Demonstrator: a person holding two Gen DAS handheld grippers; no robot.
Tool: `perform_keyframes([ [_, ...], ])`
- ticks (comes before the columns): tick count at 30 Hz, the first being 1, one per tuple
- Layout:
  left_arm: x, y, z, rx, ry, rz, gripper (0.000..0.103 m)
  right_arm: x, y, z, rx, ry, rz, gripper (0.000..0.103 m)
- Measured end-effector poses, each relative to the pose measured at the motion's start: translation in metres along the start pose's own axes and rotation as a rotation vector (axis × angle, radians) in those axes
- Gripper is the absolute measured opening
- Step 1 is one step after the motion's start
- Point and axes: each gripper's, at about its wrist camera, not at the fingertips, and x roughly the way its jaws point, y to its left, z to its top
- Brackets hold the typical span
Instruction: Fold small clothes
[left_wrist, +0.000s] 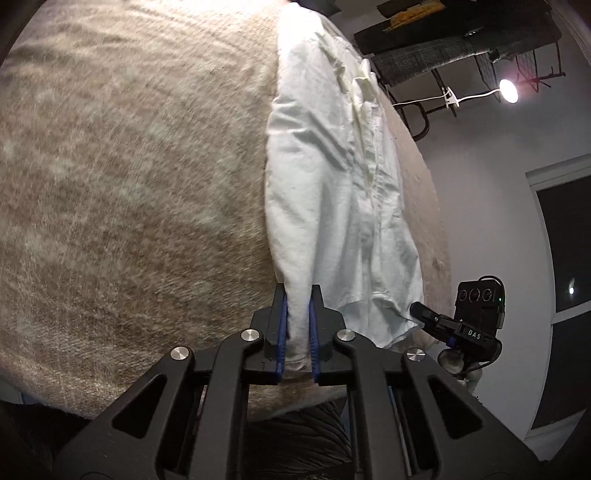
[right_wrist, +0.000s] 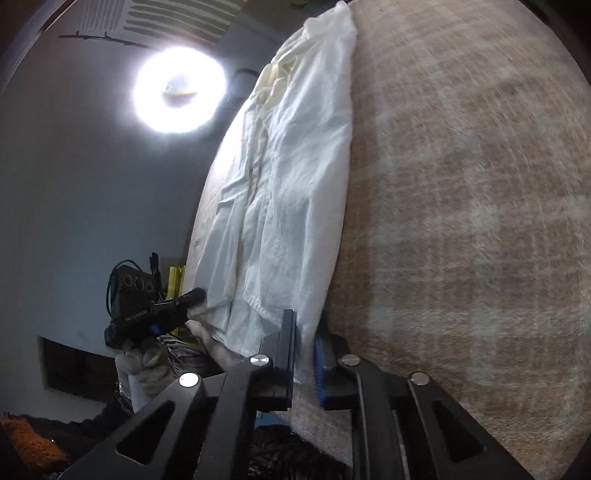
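A small white shirt lies stretched out on a beige woven blanket, running away from me. My left gripper is shut on the near corner of its hem, the white cloth pinched between the blue pads. In the right wrist view the same white shirt stretches away, and my right gripper is shut on the other near hem corner. Each view shows the other gripper off to the side, right gripper and left gripper, held in a hand at the cloth's edge.
The beige blanket covers a wide surface beside the shirt. A bright lamp glares at upper left in the right wrist view. A small lamp and a dark rack stand by the wall, with a dark window at right.
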Motion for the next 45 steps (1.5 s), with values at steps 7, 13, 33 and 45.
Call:
perform_keyframes([
  [7,-0.011,-0.035,0.026,0.057,-0.038,-0.032,0.007,-0.017,0.015,0.018,0.022,-0.093,0.093,0.003],
  [13,-0.016,-0.061,0.069,0.091,-0.095,-0.059,0.007,-0.023,0.040,0.050,-0.007,-0.153,0.121,0.003],
  [33,0.020,-0.057,0.174,0.086,-0.190,0.056,0.011,-0.006,0.039,0.182,0.001,-0.205,-0.080,0.008],
  [45,0.003,-0.047,0.188,0.122,-0.295,0.119,0.059,-0.023,0.034,0.182,-0.083,-0.249,-0.173,0.041],
])
